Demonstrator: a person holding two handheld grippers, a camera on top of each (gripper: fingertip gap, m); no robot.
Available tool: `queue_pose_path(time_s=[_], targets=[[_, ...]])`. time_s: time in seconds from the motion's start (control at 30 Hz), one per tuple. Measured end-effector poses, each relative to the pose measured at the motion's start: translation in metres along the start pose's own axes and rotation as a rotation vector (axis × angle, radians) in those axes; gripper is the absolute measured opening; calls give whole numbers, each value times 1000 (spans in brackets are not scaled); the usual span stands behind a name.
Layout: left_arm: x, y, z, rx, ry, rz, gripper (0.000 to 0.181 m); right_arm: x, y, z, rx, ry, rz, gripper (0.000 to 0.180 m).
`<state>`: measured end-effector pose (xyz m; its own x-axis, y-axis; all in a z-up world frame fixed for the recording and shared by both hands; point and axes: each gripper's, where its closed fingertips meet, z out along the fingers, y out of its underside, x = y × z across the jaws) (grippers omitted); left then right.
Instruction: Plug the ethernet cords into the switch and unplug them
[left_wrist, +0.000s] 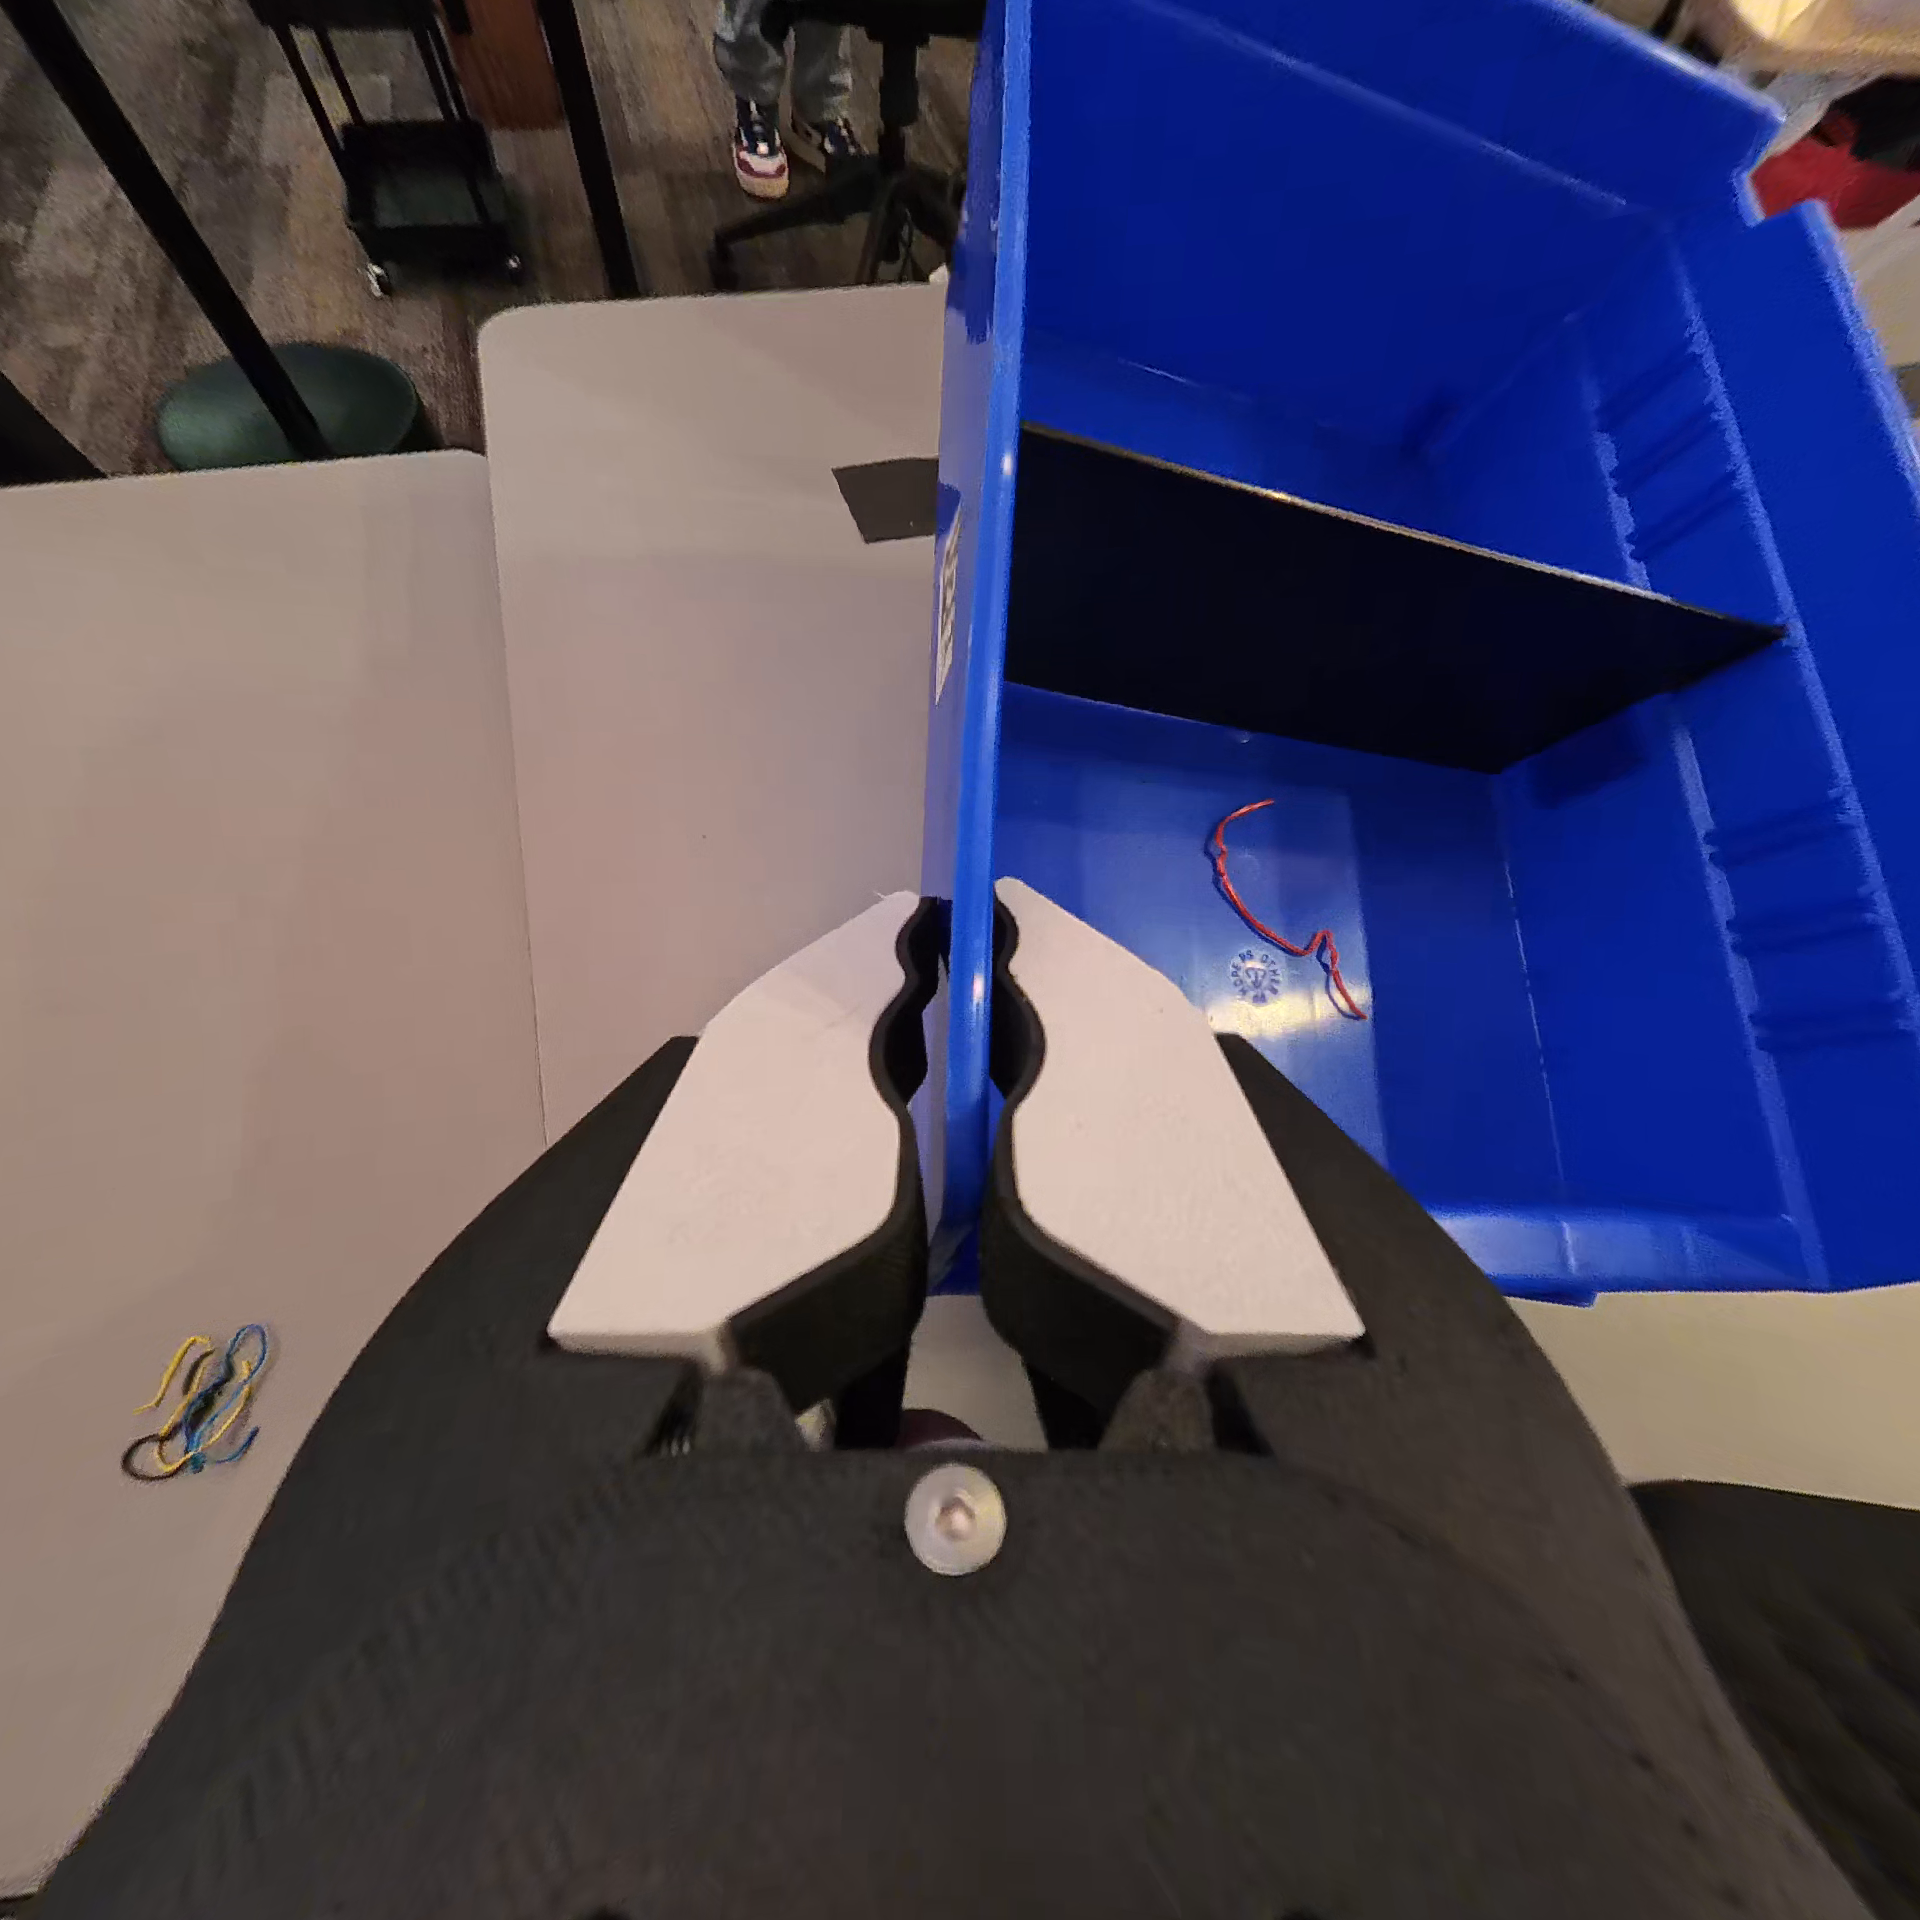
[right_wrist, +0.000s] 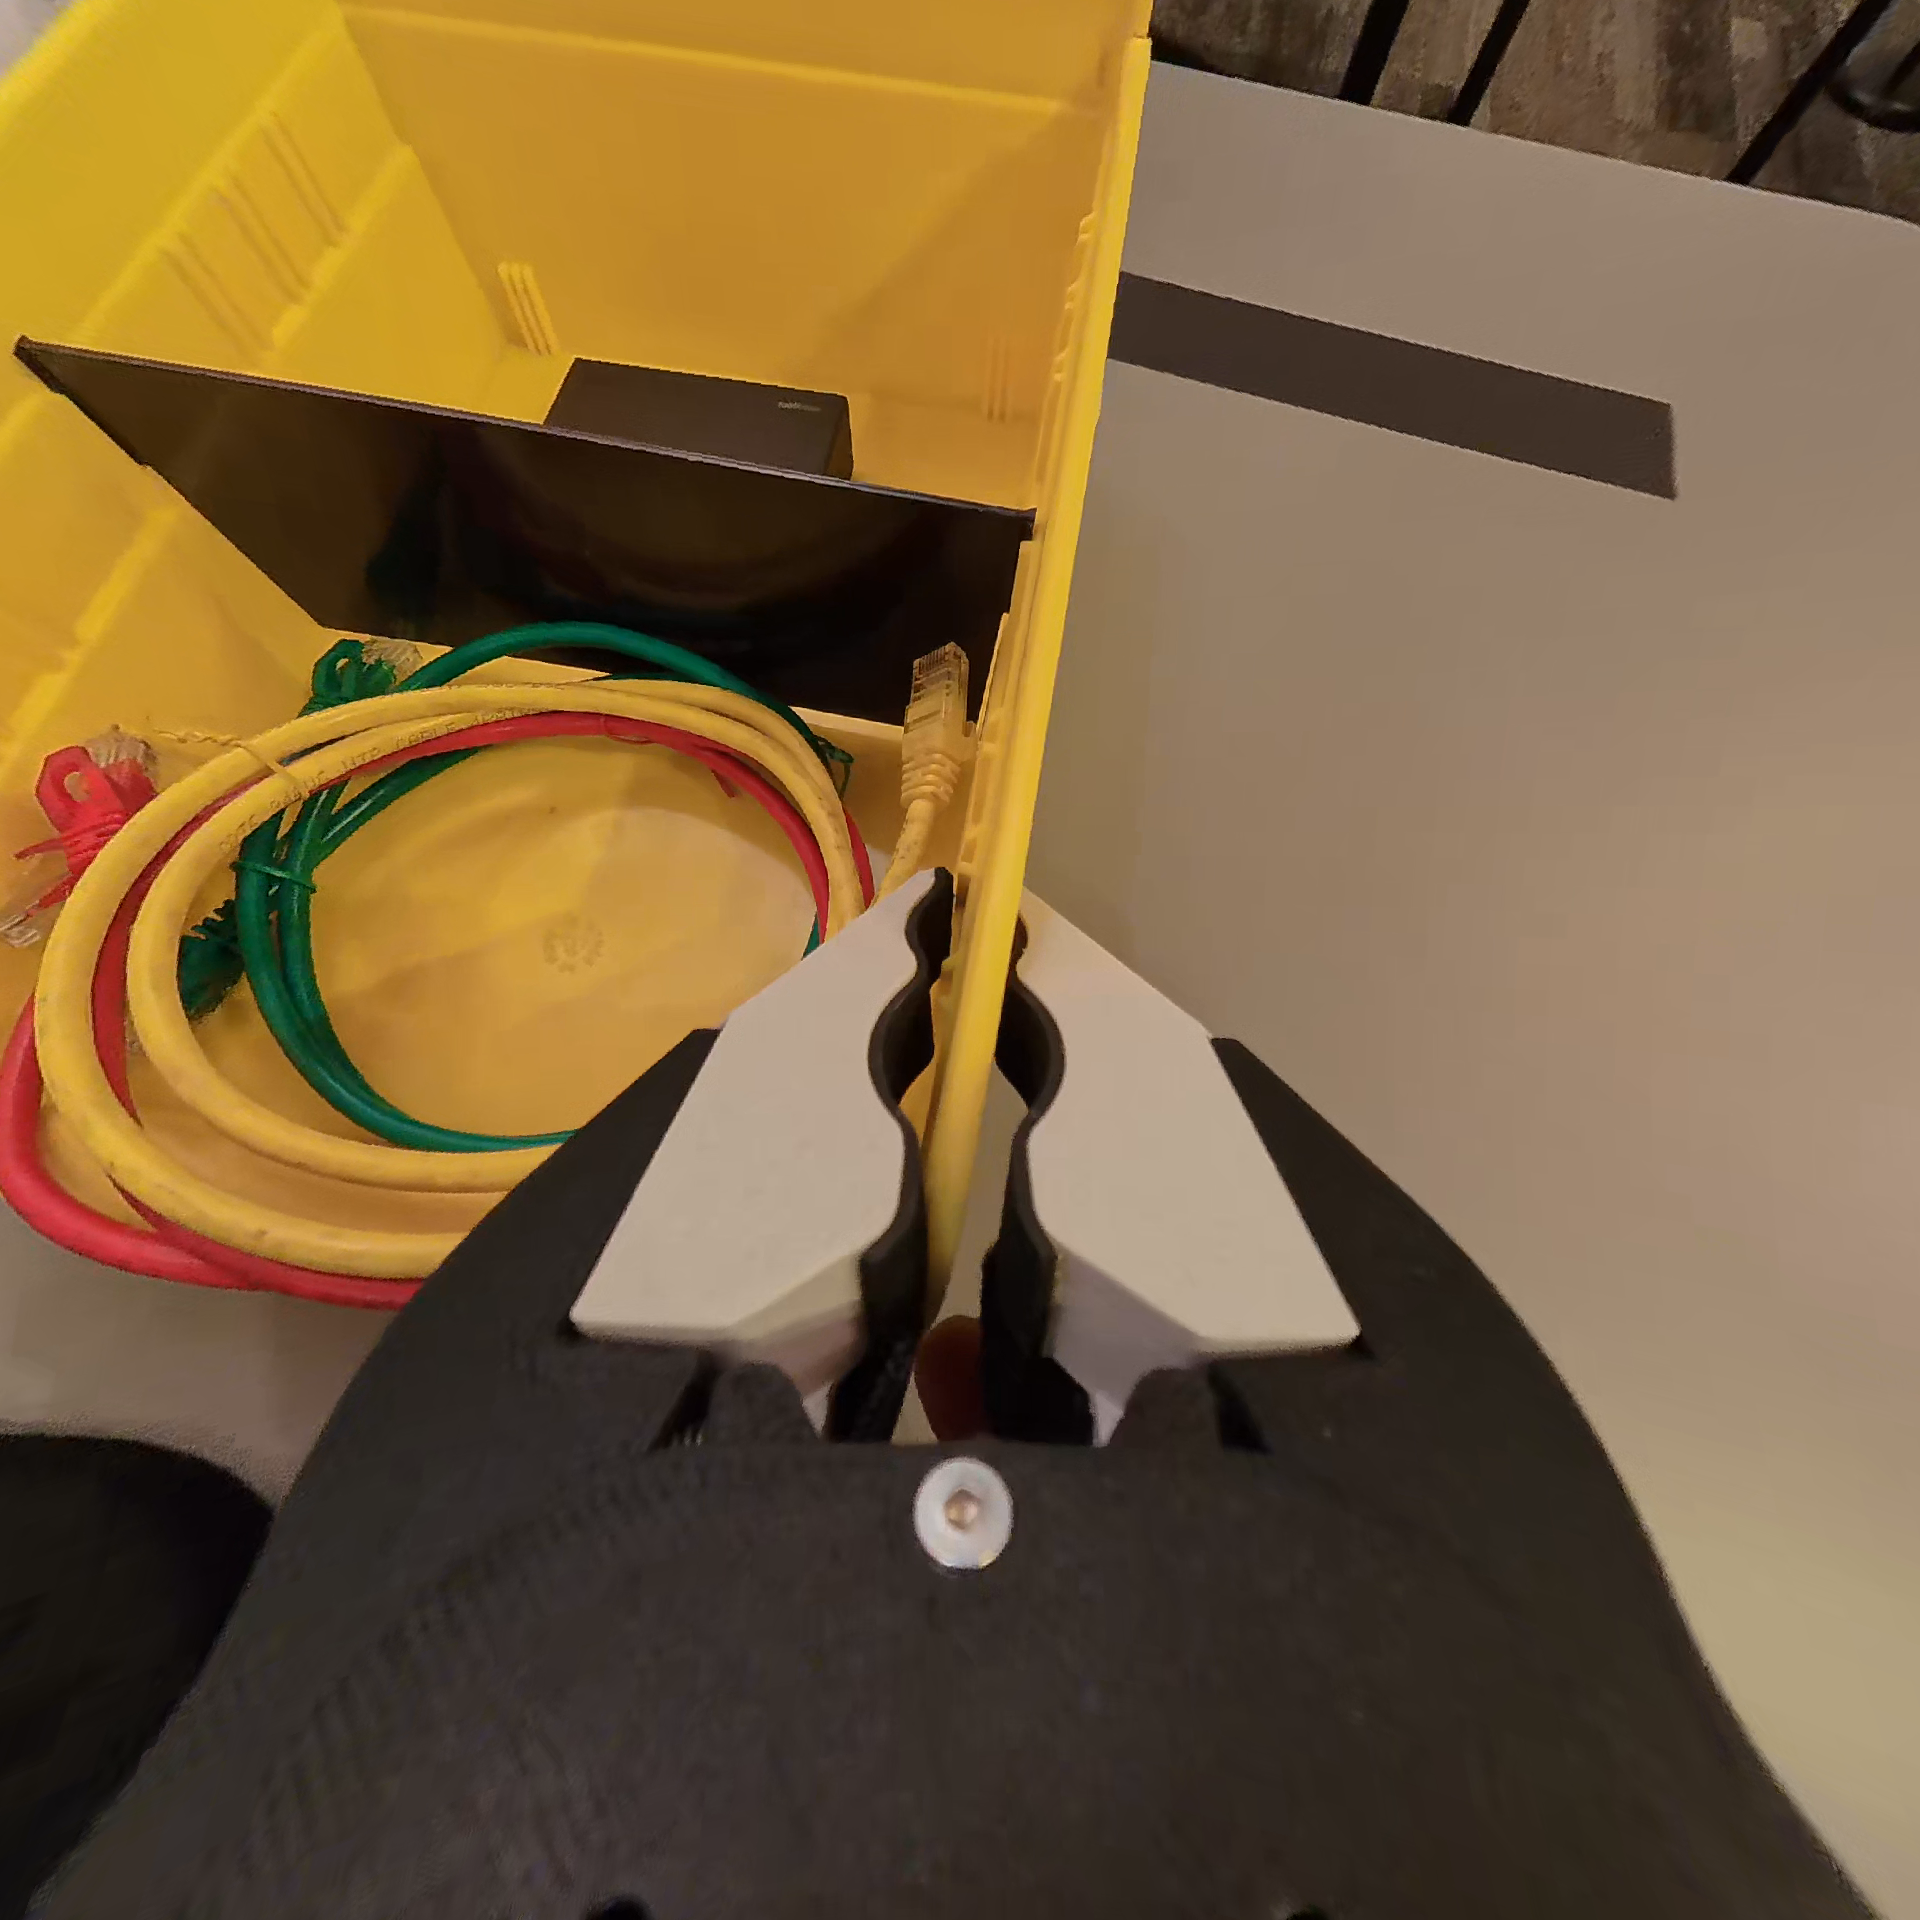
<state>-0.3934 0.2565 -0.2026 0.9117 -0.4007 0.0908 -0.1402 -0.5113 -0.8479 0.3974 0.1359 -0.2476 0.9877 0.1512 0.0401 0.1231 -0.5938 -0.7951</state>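
In the right wrist view a yellow bin (right_wrist: 1081, 436) holds coiled yellow (right_wrist: 436, 717), red (right_wrist: 94, 1216) and green (right_wrist: 301, 1018) ethernet cords in its near compartment. A black switch (right_wrist: 707, 416) lies behind a black divider (right_wrist: 623, 561). My right gripper (right_wrist: 971, 914) is shut on the yellow bin's right wall. In the left wrist view my left gripper (left_wrist: 966, 914) is shut on the left wall of a blue bin (left_wrist: 982, 520), which holds only a red twist tie (left_wrist: 1278, 914) and a black divider (left_wrist: 1351, 613).
Both bins stand on white tables (left_wrist: 675, 623). A small bundle of coloured twist ties (left_wrist: 203, 1397) lies on the left table. Black tape strips mark the tabletops (right_wrist: 1392, 384) (left_wrist: 888, 499). A green stool (left_wrist: 291, 405) and a person's feet (left_wrist: 764, 156) are beyond the table edge. My right fingertips sit around 80 cm from my left ones.
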Motion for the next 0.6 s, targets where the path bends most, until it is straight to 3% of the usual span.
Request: queue_pose_path(time_s=[0.6], targets=[[20,-23,-68,155,21,19,6,-167,-17,-2,28,-216,-6,25]])
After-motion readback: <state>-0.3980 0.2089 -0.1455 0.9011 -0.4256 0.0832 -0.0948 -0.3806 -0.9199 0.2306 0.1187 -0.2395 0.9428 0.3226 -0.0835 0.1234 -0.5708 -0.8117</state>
